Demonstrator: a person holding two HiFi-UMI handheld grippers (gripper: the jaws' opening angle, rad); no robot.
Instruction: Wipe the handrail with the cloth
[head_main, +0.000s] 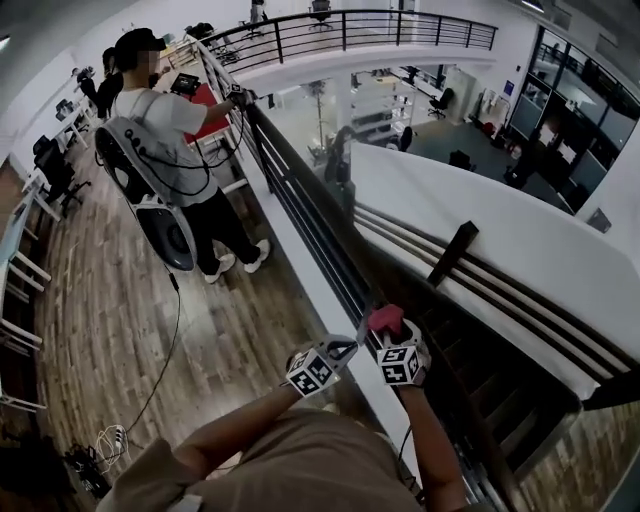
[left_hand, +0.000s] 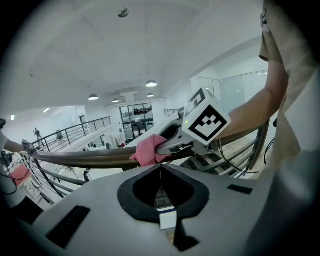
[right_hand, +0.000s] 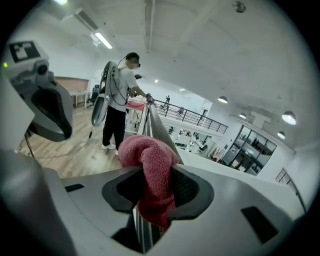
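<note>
The dark handrail (head_main: 300, 190) runs from the far balcony down to me. A pink cloth (head_main: 385, 319) lies on top of the rail, with my right gripper (head_main: 387, 332) shut on it. In the right gripper view the cloth (right_hand: 150, 165) bulges out between the jaws, and the rail (right_hand: 159, 129) stretches straight ahead. My left gripper (head_main: 343, 352) hovers just left of the rail beside the right one, shut with nothing in it. From the left gripper view (left_hand: 161, 169) the cloth (left_hand: 149, 151) rests on the rail (left_hand: 85, 160), gripped by the right gripper (left_hand: 172, 145).
A person (head_main: 170, 130) with a backpack rig stands farther along the rail with a hand on it. Wooden floor (head_main: 110, 310) lies to the left, with cables (head_main: 110, 440). A stairwell (head_main: 480, 360) drops away right of the rail. Desks (head_main: 25, 250) line the far left.
</note>
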